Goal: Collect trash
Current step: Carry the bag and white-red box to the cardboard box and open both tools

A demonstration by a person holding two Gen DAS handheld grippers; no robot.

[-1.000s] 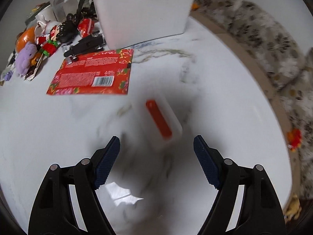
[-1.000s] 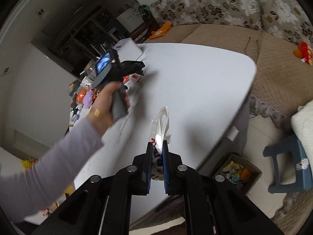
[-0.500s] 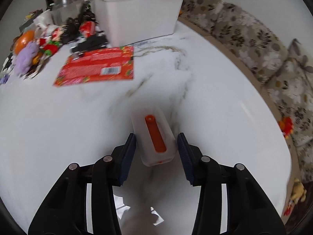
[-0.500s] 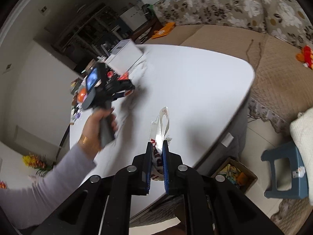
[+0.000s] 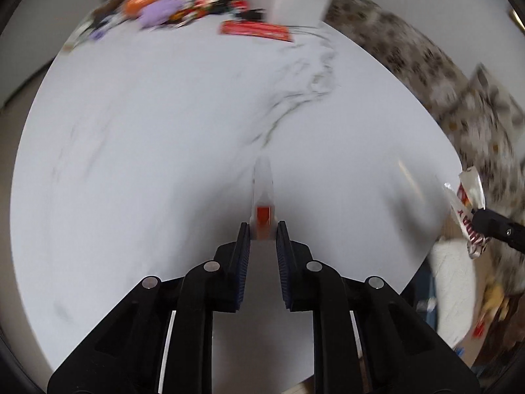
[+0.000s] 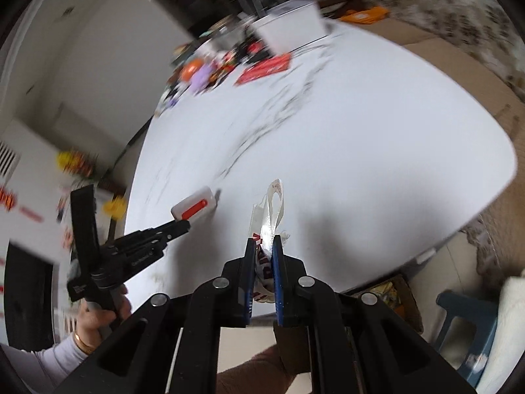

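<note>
Here, the left gripper (image 5: 262, 233) is closed on a white packet (image 5: 262, 197) with an orange strip, held above the marble table (image 5: 164, 131). The right gripper (image 6: 263, 252) is clamped on a crinkled wrapper (image 6: 270, 216), also off the table. By appearance, two pieces of trash are collected but not yet binned. A red pack (image 5: 256, 30) lies at the far end, beside a white tub (image 5: 288, 0) and blurred toys (image 5: 157, 10), seemingly left to gather.

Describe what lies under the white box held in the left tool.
The box, clamped in the left tool, hangs above bare marble table; only its shadow shows beneath. Its underside is hidden.
</note>
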